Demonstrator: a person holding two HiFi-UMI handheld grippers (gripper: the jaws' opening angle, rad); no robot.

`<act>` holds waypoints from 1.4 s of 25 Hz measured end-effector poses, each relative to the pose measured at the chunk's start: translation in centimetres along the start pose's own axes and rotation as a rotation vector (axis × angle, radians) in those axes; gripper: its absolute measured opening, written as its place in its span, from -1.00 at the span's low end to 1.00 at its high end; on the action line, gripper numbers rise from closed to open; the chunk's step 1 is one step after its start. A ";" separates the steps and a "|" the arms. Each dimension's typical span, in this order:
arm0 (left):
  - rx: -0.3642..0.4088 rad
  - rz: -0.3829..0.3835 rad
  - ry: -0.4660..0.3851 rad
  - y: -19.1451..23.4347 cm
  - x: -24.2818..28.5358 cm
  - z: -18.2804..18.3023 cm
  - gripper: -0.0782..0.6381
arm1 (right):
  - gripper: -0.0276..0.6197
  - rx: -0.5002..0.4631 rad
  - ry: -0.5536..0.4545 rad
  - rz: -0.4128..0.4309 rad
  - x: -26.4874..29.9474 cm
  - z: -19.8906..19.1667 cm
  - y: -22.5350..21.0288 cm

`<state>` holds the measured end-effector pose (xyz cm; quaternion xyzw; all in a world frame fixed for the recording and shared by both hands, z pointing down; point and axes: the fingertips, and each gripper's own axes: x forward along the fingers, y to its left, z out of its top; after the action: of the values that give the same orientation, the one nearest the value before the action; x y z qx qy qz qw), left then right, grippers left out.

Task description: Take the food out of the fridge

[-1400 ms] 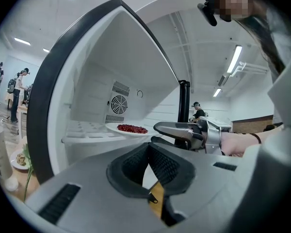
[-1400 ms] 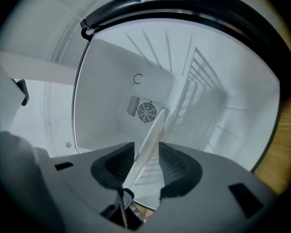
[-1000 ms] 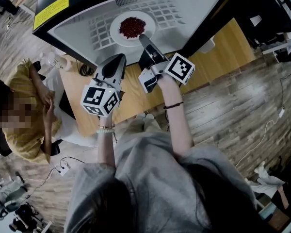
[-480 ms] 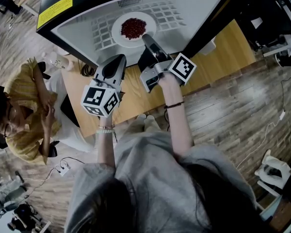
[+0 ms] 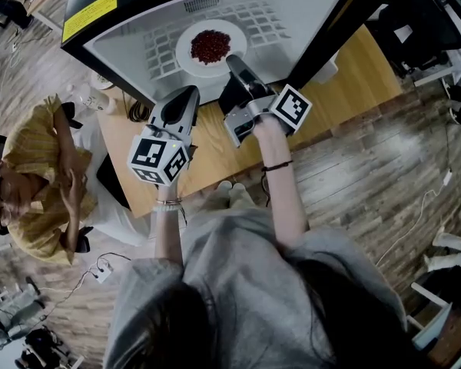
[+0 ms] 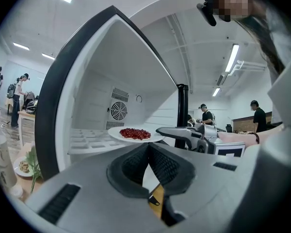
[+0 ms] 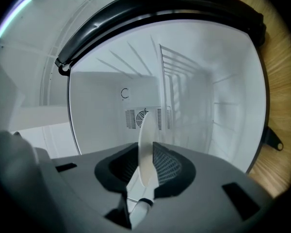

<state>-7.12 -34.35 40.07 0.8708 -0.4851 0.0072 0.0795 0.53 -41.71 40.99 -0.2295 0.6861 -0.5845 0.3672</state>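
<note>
A white plate (image 5: 186, 58) heaped with red food (image 5: 210, 44) rests on the gridded shelf (image 5: 160, 51) inside the open fridge. My right gripper (image 5: 232, 61) reaches in to the plate's near right rim. Its jaws have just been closing, and in the right gripper view the plate (image 7: 145, 130) stands edge-on, pinched between the pads of the right gripper (image 7: 146, 148). My left gripper (image 5: 190, 91) hangs level outside the fridge's front, shut and empty. The left gripper view looks past the left gripper (image 6: 148, 145) to the plate (image 6: 115, 135) and the right gripper (image 6: 164, 129).
The fridge has a black frame (image 5: 75, 43) with a yellow label (image 5: 87, 15) and stands on a wooden table (image 5: 215, 156). A person in yellow (image 5: 38, 175) sits at the left. A bottle (image 6: 0, 159) and a small dish (image 6: 23, 166) stand left of the fridge.
The right gripper has rolled slightly at the plate's rim, its marker cube turning. The left gripper kept still. The seated person at the left has shifted.
</note>
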 end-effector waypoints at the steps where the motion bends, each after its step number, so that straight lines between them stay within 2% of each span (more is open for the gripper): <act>1: 0.001 -0.003 -0.001 -0.1 0.0 0.1 -0.76 | -0.66 0.003 -0.001 0.005 0.0 0.0 0.2; 19: 0.046 -0.079 -0.012 -1.9 -2.4 1.5 -0.76 | -0.66 0.023 0.001 0.040 -3.5 -0.5 2.9; 35: 0.062 -0.099 -0.022 -4.6 -5.4 0.9 -0.76 | -0.66 0.037 0.054 0.073 -8.0 -2.6 4.4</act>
<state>-6.17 -27.51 38.11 0.8958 -0.4418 0.0089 0.0474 3.99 -33.21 38.70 -0.1817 0.6928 -0.5892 0.3740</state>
